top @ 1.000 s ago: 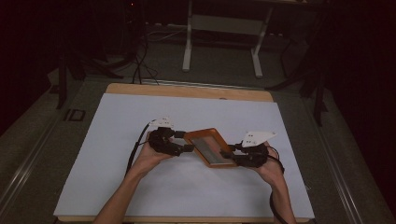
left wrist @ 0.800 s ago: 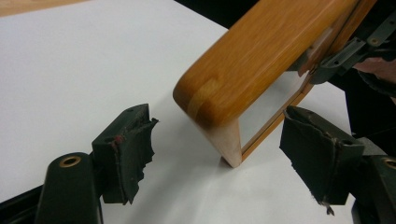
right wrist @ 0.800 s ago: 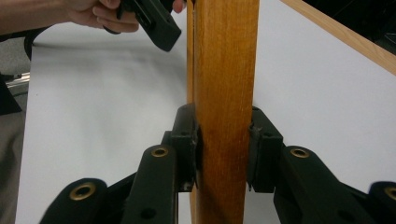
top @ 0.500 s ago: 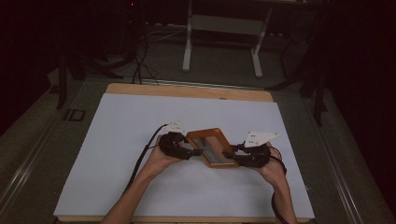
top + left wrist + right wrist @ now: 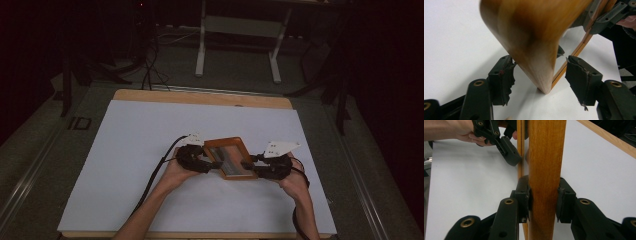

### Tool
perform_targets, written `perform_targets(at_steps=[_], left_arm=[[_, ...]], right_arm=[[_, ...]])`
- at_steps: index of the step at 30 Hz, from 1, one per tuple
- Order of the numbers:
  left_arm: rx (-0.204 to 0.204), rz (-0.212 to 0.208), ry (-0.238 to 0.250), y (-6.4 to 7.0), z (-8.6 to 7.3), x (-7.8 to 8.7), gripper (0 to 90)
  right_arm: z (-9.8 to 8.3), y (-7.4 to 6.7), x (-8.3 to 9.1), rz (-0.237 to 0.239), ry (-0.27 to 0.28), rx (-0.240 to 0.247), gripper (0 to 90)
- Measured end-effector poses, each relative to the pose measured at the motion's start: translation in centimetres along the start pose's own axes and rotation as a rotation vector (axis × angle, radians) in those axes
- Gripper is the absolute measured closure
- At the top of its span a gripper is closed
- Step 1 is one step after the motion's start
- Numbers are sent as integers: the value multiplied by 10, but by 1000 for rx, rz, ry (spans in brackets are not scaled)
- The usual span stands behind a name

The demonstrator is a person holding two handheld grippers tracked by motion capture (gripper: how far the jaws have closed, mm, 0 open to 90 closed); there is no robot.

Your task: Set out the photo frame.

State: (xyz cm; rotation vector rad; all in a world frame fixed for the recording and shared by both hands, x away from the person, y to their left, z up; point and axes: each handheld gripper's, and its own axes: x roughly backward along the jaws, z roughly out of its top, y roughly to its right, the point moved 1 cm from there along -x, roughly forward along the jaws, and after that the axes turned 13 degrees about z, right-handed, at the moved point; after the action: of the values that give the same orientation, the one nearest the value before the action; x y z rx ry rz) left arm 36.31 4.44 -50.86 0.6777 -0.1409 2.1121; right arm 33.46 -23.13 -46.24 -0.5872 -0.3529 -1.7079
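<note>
Wooden frame [image 5: 231, 158] sits just below the middle of the high view on your white table [image 5: 125, 150], between both hands. Your right tongs [image 5: 544, 200] are clamped on its edge. Your left tongs [image 5: 539, 80] have just been closing, a frame corner between the pads, which do not yet press it.

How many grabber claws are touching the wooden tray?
1 for sure. The right gripper pinches the wooden tray at its right side. The left gripper, at the tray's left corner, has been closing, but its pads are not pressing yet.
</note>
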Motion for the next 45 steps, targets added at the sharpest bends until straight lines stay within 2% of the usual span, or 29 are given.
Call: perform_targets(at_steps=[7, 10, 14, 26, 32, 36, 40, 45], left_arm=[[-32, 13, -11, 8, 1, -4, 505], [-53, 34, -17, 11, 2, -5, 511], [-62, 40, -20, 13, 3, -5, 527], [-82, 26, -17, 17, 4, -5, 615], [-111, 26, -13, 22, 6, -5, 649], [-114, 31, -14, 23, 7, -6, 648], [-98, 71, -20, 20, 8, -9, 593], [-70, 38, -16, 16, 8, -13, 493]], right_arm=[[-2, 2, 2, -13, -5, -6, 680], [-3, 2, 2, -16, -8, -12, 680], [-5, 3, 3, -16, -11, -17, 676], [-12, 8, 7, -29, -38, -43, 636], [-16, 11, 8, -34, -58, -54, 605], [-18, 12, 9, -31, -59, -55, 607], [-18, 12, 9, -24, -45, -50, 643], [-18, 13, 10, -18, -31, -58, 650]])
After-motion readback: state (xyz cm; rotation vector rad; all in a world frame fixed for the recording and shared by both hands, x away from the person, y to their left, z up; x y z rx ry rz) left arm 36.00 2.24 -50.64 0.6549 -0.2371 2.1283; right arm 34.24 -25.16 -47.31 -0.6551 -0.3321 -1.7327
